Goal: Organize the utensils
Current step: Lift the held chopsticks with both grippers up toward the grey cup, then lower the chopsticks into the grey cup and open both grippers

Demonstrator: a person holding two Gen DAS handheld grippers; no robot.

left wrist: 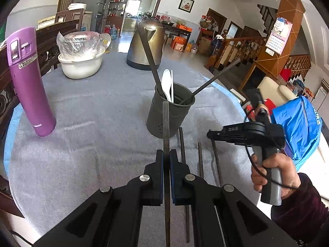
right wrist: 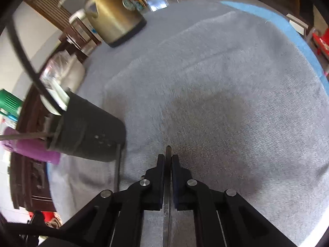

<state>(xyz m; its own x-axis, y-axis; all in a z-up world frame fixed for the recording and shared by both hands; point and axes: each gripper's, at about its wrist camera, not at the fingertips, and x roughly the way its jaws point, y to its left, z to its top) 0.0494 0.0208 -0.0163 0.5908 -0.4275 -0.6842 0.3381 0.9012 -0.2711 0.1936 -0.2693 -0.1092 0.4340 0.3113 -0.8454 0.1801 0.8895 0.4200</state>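
One holder [left wrist: 169, 113], six chopsticks [left wrist: 166, 127], one spoon [left wrist: 166, 82], one kettle [left wrist: 147, 45].

Open grey cloth [left wrist: 92, 144] to my left – free passage; ahead the utensil holder [left wrist: 169, 113] blocks me, its chopsticks [left wrist: 151, 61] splaying outward, kettle [left wrist: 146, 45] and purple bottle [left wrist: 28, 82] flanking

Both wrist views look forward and down past own fingers, close over the table [left wrist: 82, 144] — shared: utensil holder [left wrist: 170, 113], kettle [left wrist: 145, 45].

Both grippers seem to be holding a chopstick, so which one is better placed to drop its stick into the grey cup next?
Probably the left hand-held gripper: its chopstick already points at the cup straight ahead. The right hand-held gripper faces bare cloth, with the cup off to its side.
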